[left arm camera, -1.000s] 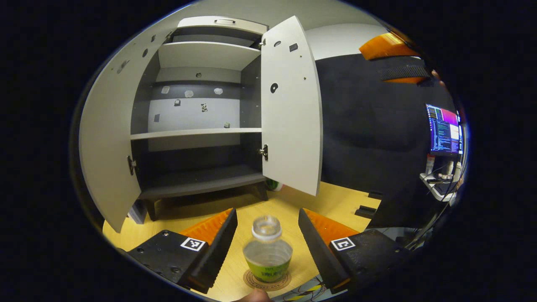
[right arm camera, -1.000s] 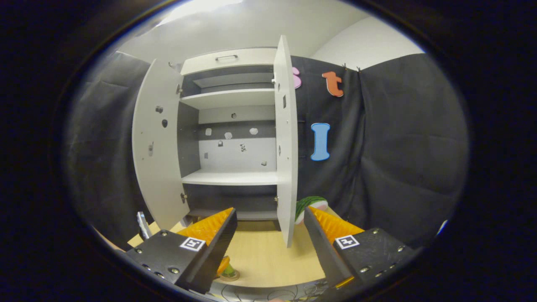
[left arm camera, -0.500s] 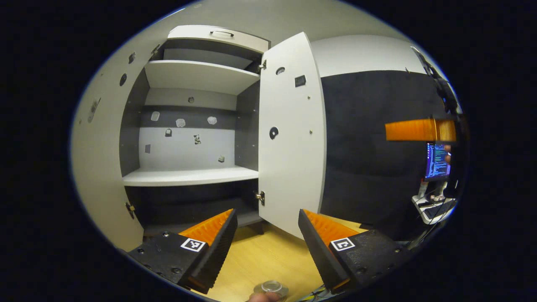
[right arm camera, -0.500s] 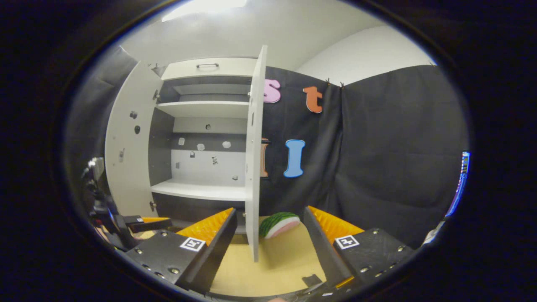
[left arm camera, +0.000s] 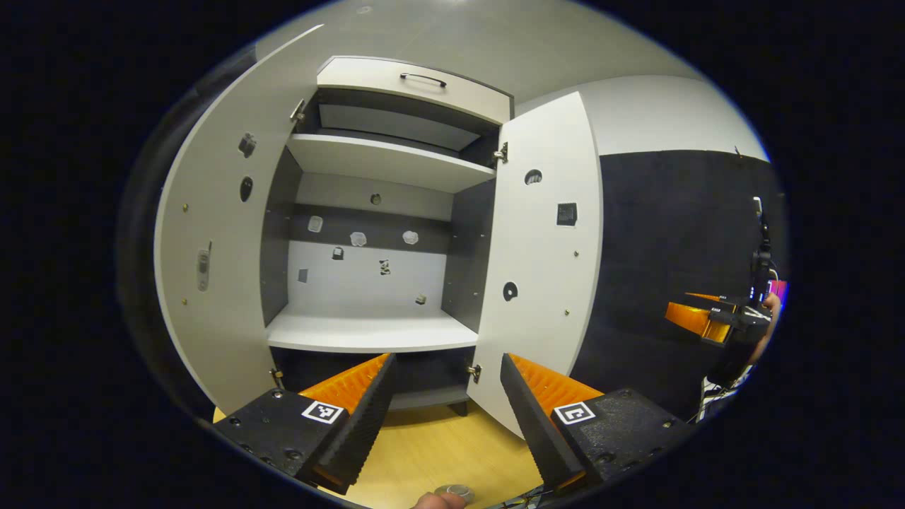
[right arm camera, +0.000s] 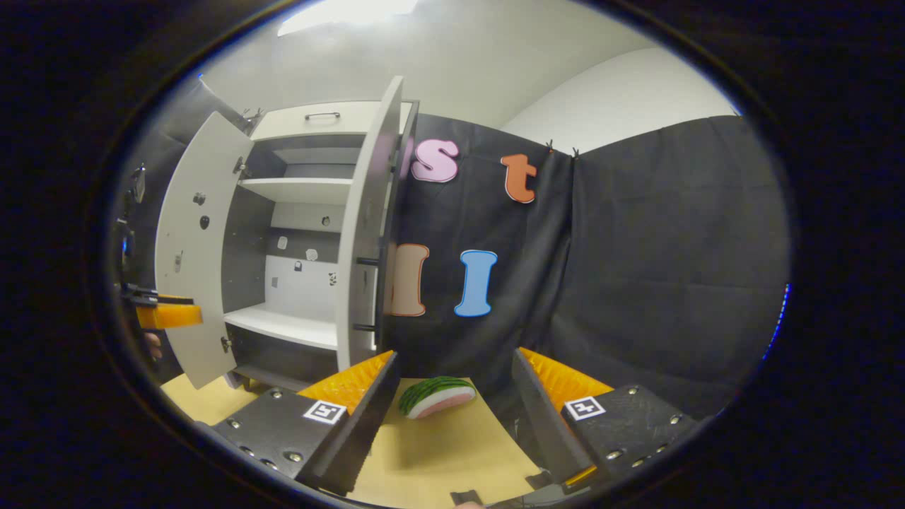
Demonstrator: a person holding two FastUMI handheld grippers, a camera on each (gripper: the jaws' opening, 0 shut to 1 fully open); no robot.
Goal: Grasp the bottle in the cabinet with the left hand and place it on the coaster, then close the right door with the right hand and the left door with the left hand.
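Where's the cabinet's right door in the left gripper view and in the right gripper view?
Left gripper view: the right door stands open right of centre, inner face showing.
Right gripper view: the right door is left of centre, nearly edge-on.
Shared landmark: the white middle shelf.

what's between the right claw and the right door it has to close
Nothing solid: in the right gripper view, bare table top and open air separate the open right claw from the right door. The watermelon slice lies beside that path.

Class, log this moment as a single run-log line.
left gripper: open, empty | right gripper: open, empty | right door: open | left door: open | shelves: bare
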